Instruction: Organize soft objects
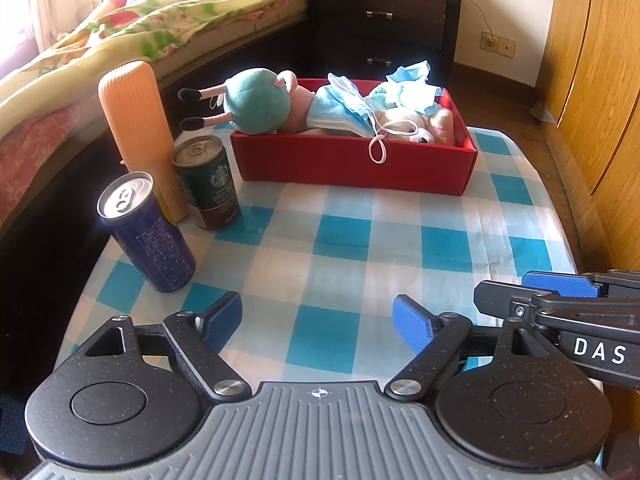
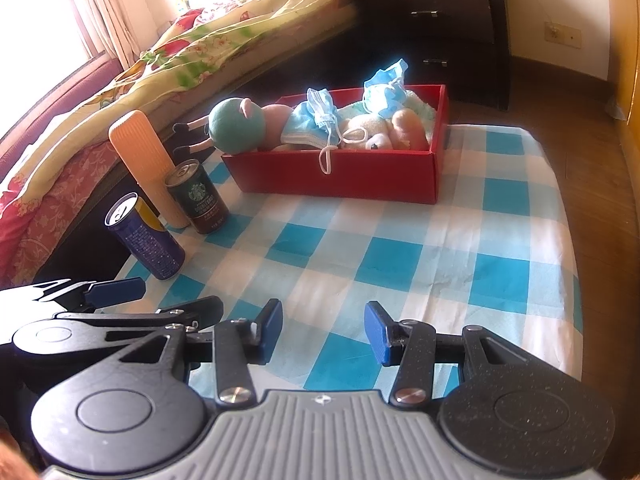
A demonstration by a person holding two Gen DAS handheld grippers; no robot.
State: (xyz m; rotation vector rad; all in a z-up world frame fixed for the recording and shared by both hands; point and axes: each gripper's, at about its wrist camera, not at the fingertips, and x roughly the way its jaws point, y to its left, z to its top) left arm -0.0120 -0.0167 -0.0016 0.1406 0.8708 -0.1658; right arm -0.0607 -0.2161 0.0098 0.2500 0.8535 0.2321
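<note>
1. The red cardboard box [image 1: 352, 168] stands toward the far side of the bench, which is covered by a blue-and-white checked cloth [image 1: 360, 248], and it is heaped with soft things.
2. A plush doll with a teal round body, pink limbs and black feet [image 1: 256, 102] lies on its side over the box's left end, its legs sticking out past the wall.
3. Light blue pleated face masks [image 1: 340, 112] are draped across the middle of the box; one white ear loop [image 1: 378, 152] hangs over the near wall.
4. A cream plush animal with a dark nose [image 1: 420, 128] lies at the box's right end, partly under the masks, with more crumpled blue mask material behind it.
5. Left of the box, near the bench's edge, stand a tall ribbed orange cylinder [image 1: 138, 128], a dark green coffee can [image 1: 208, 182] just beside it, and a dark blue drink can [image 1: 148, 236] nearer the camera.
6. The left tool [image 1: 318, 320] is released, its blue pads wide apart with only cloth between them. No earlier frame is given.
7. The right tool [image 2: 324, 332] has its pads apart and grasps nothing, above bare cloth.
8. The left wrist view shows the right tool's side at its right edge; the right wrist view shows the left tool at its left edge, and a yellow band on the blue can.
9. A bed with a floral quilt [image 2: 200, 48] and a dark drawer unit [image 2: 440, 20] lie beyond the bench.
</note>
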